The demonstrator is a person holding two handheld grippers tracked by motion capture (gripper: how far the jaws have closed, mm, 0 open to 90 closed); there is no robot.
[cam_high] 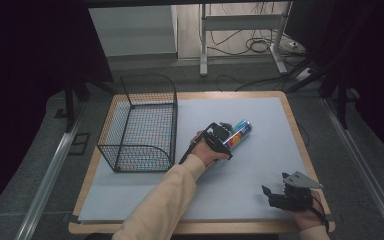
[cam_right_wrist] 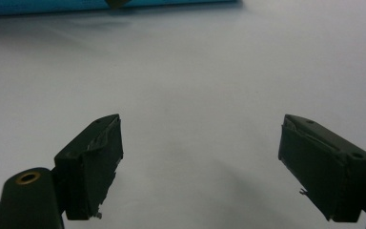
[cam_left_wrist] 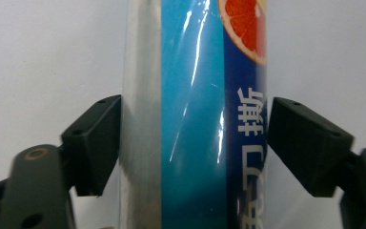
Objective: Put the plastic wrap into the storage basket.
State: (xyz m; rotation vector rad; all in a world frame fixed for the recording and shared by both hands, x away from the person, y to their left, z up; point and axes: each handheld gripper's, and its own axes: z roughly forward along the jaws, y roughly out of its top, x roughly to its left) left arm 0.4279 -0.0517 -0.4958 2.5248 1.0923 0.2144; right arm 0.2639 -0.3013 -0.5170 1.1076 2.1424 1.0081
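High view: left gripper [cam_high: 223, 134] stretched forward near the middle of the table, forearm in a cream sleeve [cam_high: 162, 205] reaching in from the bottom edge, hand wrapped round the handle. Jaws set across a slim can [cam_high: 238, 134], blue with an orange fruit print, lying on its side and pointing up and to the right. Right gripper [cam_high: 275, 192] parked low near the front right corner of the table, grey three-cornered plate on top, jaws pointing left, well apart from the can. Black wire basket [cam_high: 140, 124] just left of the can, standing upright, open at the top, nothing visible inside. Pale blue-grey mat [cam_high: 260, 165] covering a wooden table [cam_high: 300, 145]. Grey floor around, metal rails at both sides, white desk legs [cam_high: 240, 40] and loose cables beyond the far edge, dark drapes left and right.

Left gripper view: can [cam_left_wrist: 195, 114] running straight up between the two black jaws. Left jaw flush against the silver side, right jaw at or just off the blue side with white printed characters; firm contact hard to confirm there. Orange fruit slice on the label near the top. Pale mat behind.

Right gripper view: jaws spread wide, nothing between them, bare pale mat [cam_right_wrist: 195, 95] below. Strip of blue along the top edge, identity unclear.
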